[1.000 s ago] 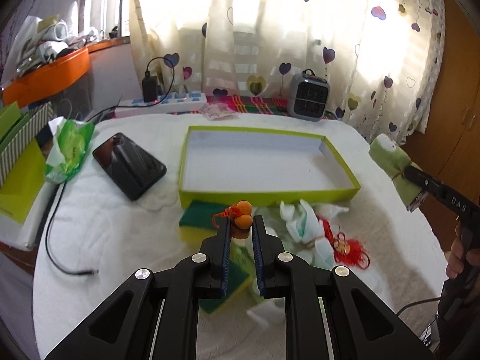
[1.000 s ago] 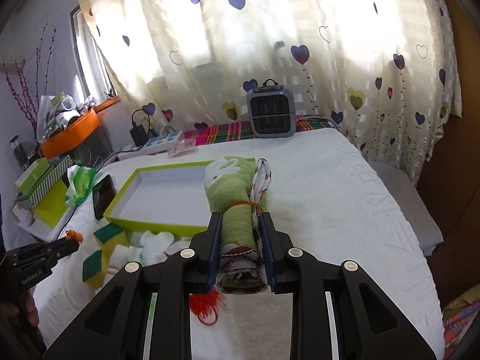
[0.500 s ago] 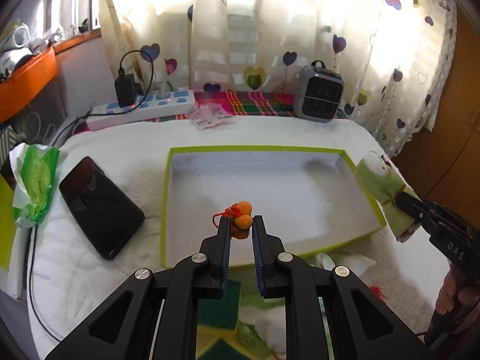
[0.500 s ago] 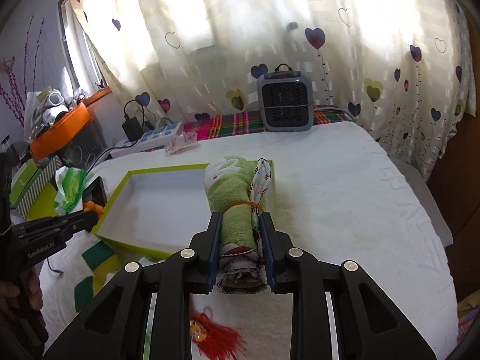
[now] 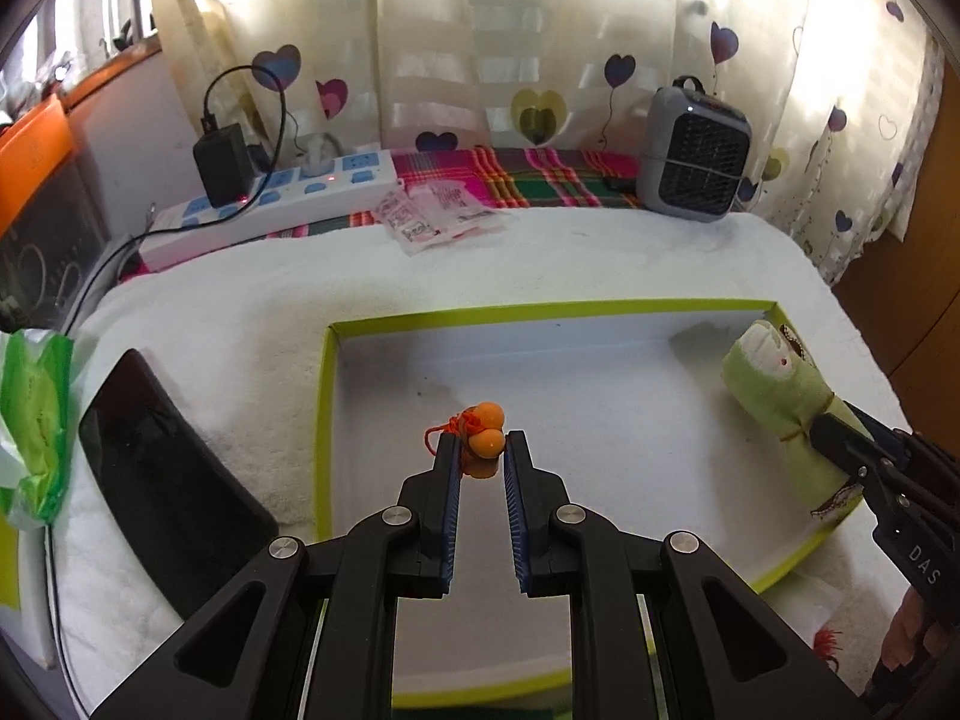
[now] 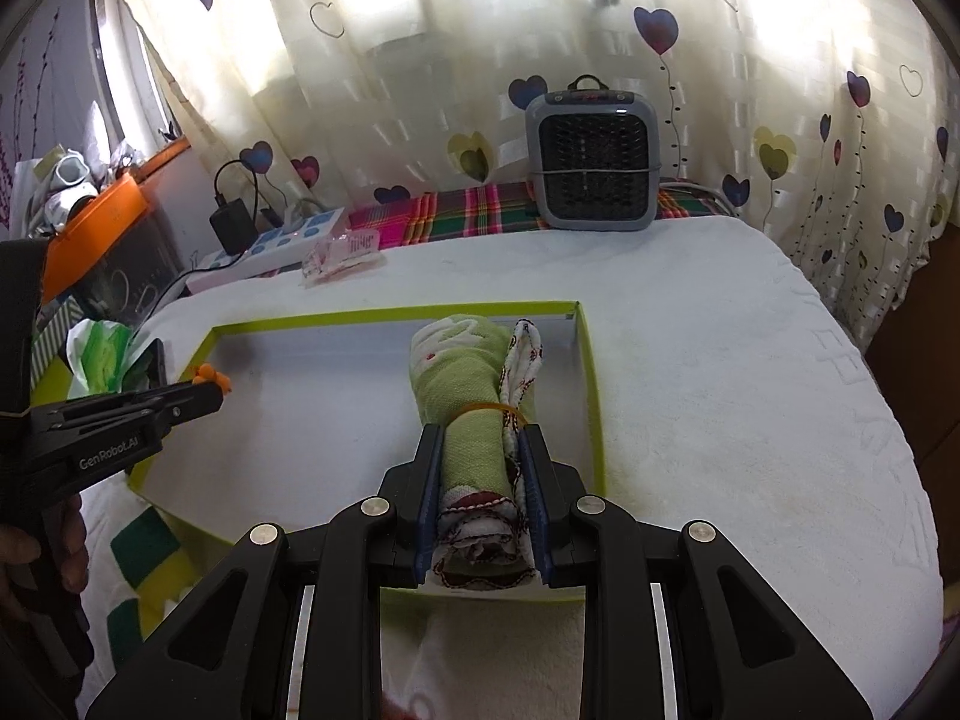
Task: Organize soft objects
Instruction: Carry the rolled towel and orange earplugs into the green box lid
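A shallow white tray with a lime-green rim lies on the white towel-covered table; it also shows in the right wrist view. My left gripper is shut on an orange bead charm with red cord and holds it over the tray's left part. My right gripper is shut on a rolled green towel bound with a rubber band, held over the tray's right end. The rolled towel also shows in the left wrist view.
A black phone and a green tissue pack lie left of the tray. A power strip, sachets and a grey heater stand at the back. Green-yellow sponges lie in front of the tray.
Both grippers have moved forward over the tray with their objects. The sponges and loose items in front of the tray have dropped out of the left wrist view.
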Demonstrator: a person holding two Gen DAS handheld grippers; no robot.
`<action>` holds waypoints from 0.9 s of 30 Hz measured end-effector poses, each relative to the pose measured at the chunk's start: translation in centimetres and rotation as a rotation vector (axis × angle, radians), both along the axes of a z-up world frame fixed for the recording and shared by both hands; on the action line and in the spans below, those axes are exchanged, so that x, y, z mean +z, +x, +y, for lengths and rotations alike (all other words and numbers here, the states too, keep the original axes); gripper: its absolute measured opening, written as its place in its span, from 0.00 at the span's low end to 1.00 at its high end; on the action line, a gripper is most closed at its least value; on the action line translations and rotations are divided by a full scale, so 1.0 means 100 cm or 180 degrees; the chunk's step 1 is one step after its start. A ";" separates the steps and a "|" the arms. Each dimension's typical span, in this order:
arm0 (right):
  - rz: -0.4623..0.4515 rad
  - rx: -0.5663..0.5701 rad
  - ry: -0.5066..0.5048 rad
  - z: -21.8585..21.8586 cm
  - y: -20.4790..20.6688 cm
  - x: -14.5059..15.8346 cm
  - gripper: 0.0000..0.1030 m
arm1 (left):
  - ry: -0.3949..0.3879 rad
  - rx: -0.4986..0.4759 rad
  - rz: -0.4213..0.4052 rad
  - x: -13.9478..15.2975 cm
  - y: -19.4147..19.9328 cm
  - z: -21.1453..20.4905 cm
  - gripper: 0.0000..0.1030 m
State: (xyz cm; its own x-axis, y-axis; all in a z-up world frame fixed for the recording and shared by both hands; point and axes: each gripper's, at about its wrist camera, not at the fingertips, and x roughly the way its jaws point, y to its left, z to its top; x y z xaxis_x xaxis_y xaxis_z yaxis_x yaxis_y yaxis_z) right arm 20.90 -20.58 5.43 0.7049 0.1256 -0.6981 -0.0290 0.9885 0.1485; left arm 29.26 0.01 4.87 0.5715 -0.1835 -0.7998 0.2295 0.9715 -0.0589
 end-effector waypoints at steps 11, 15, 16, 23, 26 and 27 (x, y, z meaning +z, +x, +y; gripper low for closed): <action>0.0030 -0.0024 -0.0291 0.000 0.013 -0.013 0.25 | -0.0027 0.0039 0.0114 -0.013 0.011 -0.002 0.13; 0.0011 -0.0039 -0.0374 -0.007 0.019 -0.013 0.25 | 0.0011 0.0023 0.0132 -0.015 0.011 -0.005 0.13; 0.0005 -0.0050 -0.0415 -0.009 0.021 -0.013 0.25 | 0.0022 0.0024 0.0134 -0.015 0.011 -0.005 0.13; -0.0020 -0.0044 -0.0565 -0.016 0.027 -0.015 0.25 | 0.0119 0.0027 0.0101 -0.015 0.016 -0.008 0.14; -0.0034 -0.0039 -0.0567 -0.016 0.027 -0.015 0.26 | 0.0144 0.0024 0.0134 -0.018 0.018 -0.008 0.15; -0.0036 -0.0042 -0.0562 -0.015 0.027 -0.016 0.26 | 0.0138 0.0017 0.0147 -0.018 0.018 -0.008 0.16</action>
